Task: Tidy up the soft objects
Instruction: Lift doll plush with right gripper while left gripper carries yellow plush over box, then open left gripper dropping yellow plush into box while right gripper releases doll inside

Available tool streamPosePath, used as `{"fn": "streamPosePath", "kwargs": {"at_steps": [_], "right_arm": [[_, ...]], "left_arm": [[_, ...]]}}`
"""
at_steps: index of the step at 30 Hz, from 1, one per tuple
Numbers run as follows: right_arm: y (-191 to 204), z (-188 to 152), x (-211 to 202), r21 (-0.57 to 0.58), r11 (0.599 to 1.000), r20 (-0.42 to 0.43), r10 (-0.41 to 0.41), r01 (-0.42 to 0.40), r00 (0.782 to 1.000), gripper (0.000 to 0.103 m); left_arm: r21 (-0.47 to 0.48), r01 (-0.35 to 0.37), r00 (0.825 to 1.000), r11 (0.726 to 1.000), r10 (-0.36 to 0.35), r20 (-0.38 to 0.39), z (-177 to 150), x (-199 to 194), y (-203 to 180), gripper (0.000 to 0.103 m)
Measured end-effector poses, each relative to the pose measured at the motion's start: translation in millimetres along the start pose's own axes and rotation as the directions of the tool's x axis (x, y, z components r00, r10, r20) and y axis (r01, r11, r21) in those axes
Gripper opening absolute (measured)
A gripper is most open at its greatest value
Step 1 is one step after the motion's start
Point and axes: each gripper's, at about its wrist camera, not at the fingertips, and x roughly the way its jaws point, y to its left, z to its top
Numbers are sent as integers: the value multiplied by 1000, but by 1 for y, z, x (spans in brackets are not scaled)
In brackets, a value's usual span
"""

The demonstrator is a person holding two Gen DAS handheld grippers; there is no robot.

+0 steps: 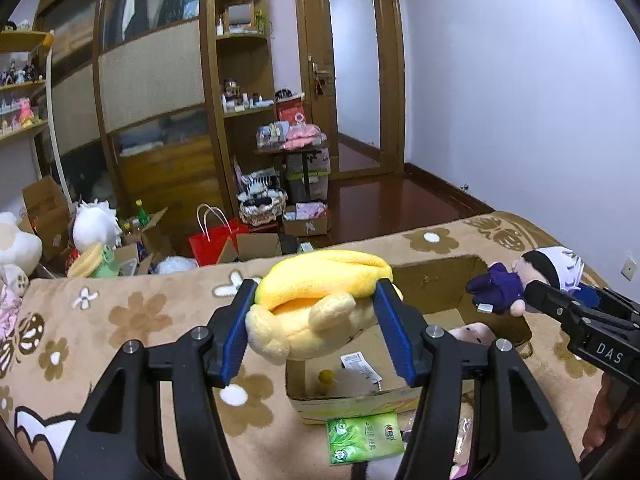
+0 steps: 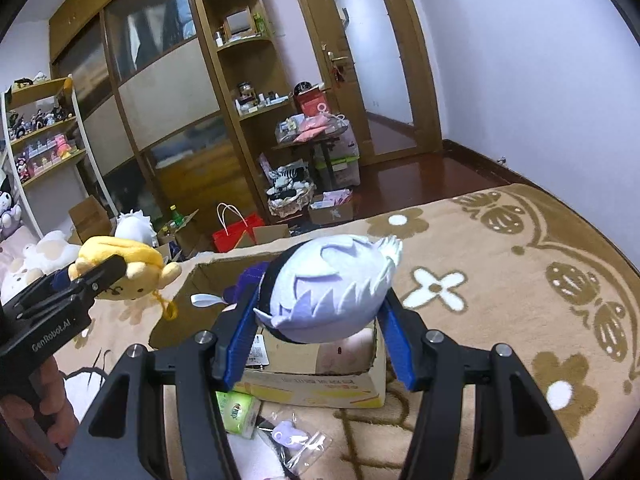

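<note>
Two grippers hang over an open cardboard box (image 1: 436, 292) on a flowered blanket (image 1: 132, 320): the left gripper (image 1: 316, 320) is clamped on a yellow plush toy (image 1: 316, 300), the right gripper (image 2: 320, 320) on a white-haired doll (image 2: 332, 284). Both look light and squashy, best gripped mid-body. The box walls stand close below; beyond, cluttered floor.

Yellow plush toy (image 1: 320, 304) with a cream body; doll (image 2: 332, 292) with pale lavender hair, a black band and purple clothes. Gripper fingers (image 1: 236, 328) are black with blue pads. Tan blanket (image 1: 132, 320) carries brown and white flowers. Brown cardboard box (image 1: 440, 280); green packet (image 1: 364, 438) at 6 o'clock; red bag (image 1: 212, 240) at 11 o'clock.
</note>
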Motion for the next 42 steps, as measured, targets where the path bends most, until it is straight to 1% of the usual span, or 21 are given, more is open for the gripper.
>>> {"fn": "streamPosePath", "kwargs": {"at_steps": [4,12,19,24,27,29,30,32,33,34,38,41,42], "right_arm": [[-1,-3,10,-8,1000,-11,-8,8,1000,61],[0,-10,27,-35,999,-39,-33,32,999,62],[6,-15,34,-87,995,-54,-59,54,997,62],[8,-18,33,-91,995,-59,-45,39,997,63],[8,-19,33,-100,994,-57,-40,34,998,64],[8,-22,36,-108,993,-65,-46,39,997,65],[7,-23,37,-110,993,-71,-49,41,996,66],[7,-26,39,-112,993,-86,-50,40,995,66],[7,-27,39,-113,993,-94,-49,38,994,66],[7,-28,39,-113,993,-98,-49,38,994,66],[7,-28,34,-107,994,-100,-42,31,994,67],[8,-28,30,-108,994,-104,-44,33,994,69],[8,-28,28,-105,994,-104,-43,32,994,75]], "left_arm": [[17,4,1000,1000,-3,-29,-3,13,-3,58],[31,37,996,999,-35,-77,-11,28,-11,58],[47,80,989,996,-73,-132,-16,41,-16,60],[64,80,987,995,-70,-146,-20,42,-19,64],[68,53,989,996,-43,-142,-21,41,-18,65],[69,55,988,996,-44,-149,-22,42,-16,67],[66,61,987,996,-50,-154,-22,42,-15,68],[57,67,986,996,-58,-158,-23,40,-14,76],[54,63,986,997,-54,-156,-23,39,-13,83],[56,53,988,997,-44,-151,-22,38,-13,88],[67,37,988,997,-26,-153,-22,32,-11,93],[45,52,984,998,-43,-173,-22,28,-8,96],[37,55,983,998,-48,-177,-22,26,-7,96]]}}
